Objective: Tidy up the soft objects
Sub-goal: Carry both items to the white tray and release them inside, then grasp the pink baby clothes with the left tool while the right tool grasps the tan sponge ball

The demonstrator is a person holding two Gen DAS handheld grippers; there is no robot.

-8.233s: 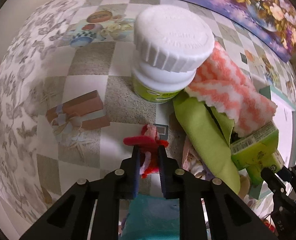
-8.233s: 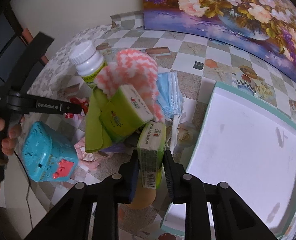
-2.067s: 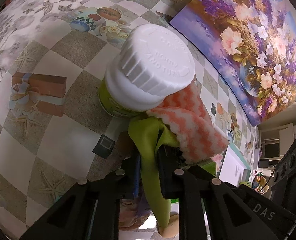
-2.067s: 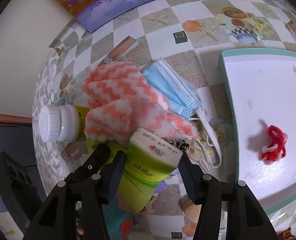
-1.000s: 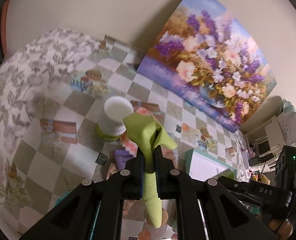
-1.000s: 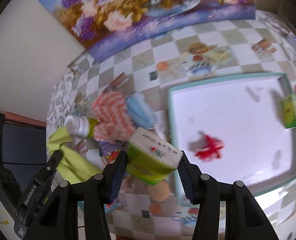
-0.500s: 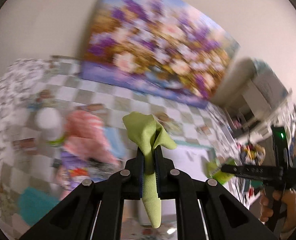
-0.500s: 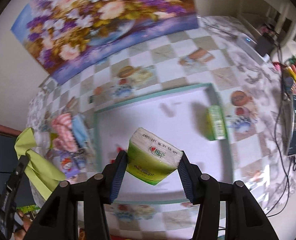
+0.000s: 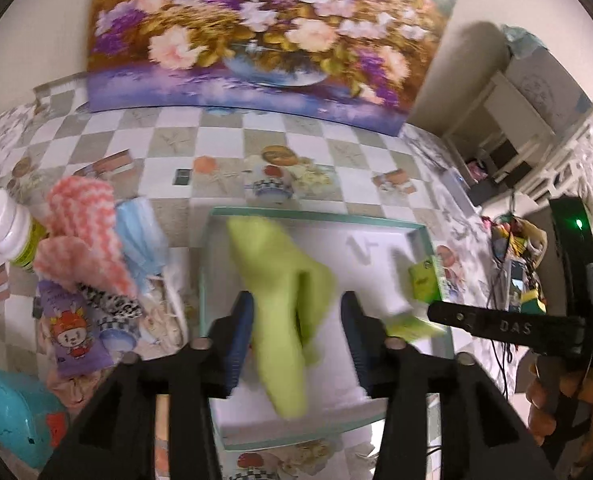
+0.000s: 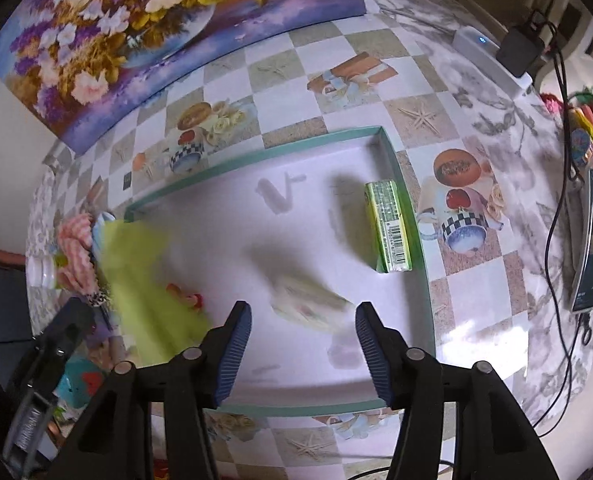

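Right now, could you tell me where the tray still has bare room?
The tray is bare along its far rim, between the green cloth and upright tissue pack. The near half is crowded: cloth, red pipe cleaner, blurred tissue pack.

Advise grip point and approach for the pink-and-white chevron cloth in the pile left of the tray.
Take the pink-and-white cloth by its raised upper fold, coming from above. It lies bunched on top of the pile, leaning against the white-capped bottle with the blue face mask beside it, so a side approach would likely snag those. Both grippers are open.
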